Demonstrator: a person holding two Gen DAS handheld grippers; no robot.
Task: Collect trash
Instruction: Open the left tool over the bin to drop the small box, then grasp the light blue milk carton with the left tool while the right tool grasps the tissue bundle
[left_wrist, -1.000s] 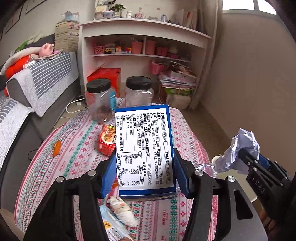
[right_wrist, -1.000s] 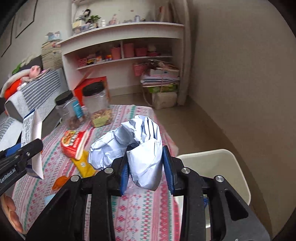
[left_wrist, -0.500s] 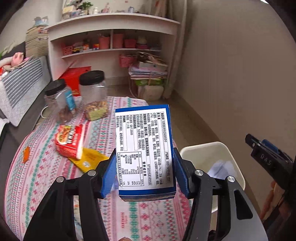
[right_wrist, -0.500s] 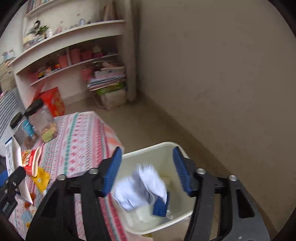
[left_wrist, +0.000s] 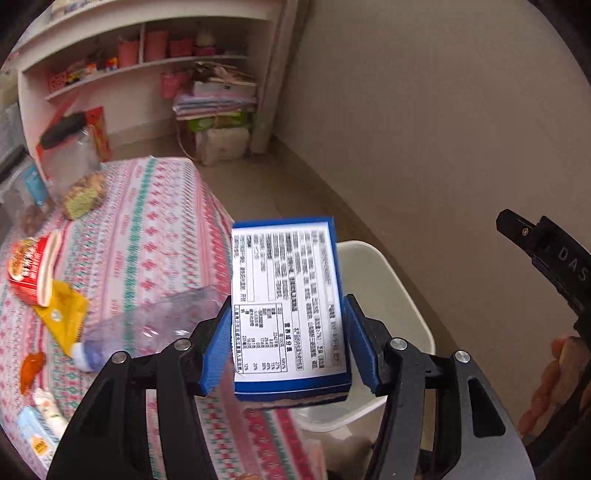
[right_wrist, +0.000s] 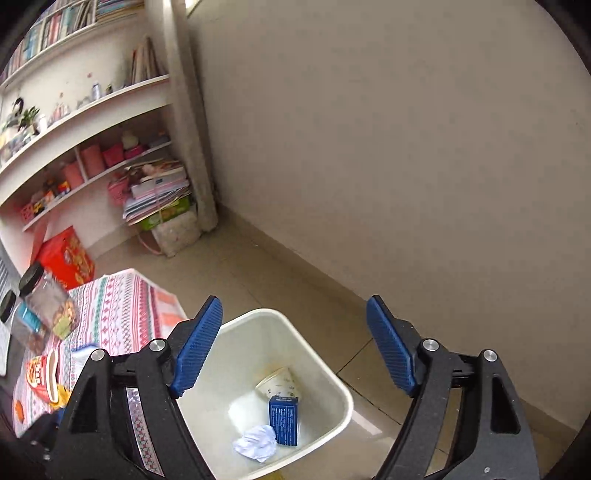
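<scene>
My left gripper (left_wrist: 286, 345) is shut on a blue-and-white carton (left_wrist: 288, 306) with a printed label, held above the table's right edge, in front of the white trash bin (left_wrist: 384, 291). My right gripper (right_wrist: 295, 350) is open and empty above the same bin (right_wrist: 332, 373). Inside the bin lie a crumpled white paper ball (right_wrist: 256, 443), a small blue box (right_wrist: 283, 419) and a paper cup (right_wrist: 277, 382). The right gripper's side also shows at the right of the left wrist view.
A table with a patterned pink cloth (left_wrist: 147, 236) carries a red snack pack (left_wrist: 31, 267), a yellow wrapper (left_wrist: 62, 314), a clear plastic bottle (left_wrist: 147, 325), an orange scrap and jars (left_wrist: 70, 162). White shelves (right_wrist: 85, 122) and stacked papers stand behind. A beige wall is at the right.
My right gripper swung over the bin, opened and dropped the paper ball, which now lies in the bin. My left gripper carried the carton rightward to the bin.
</scene>
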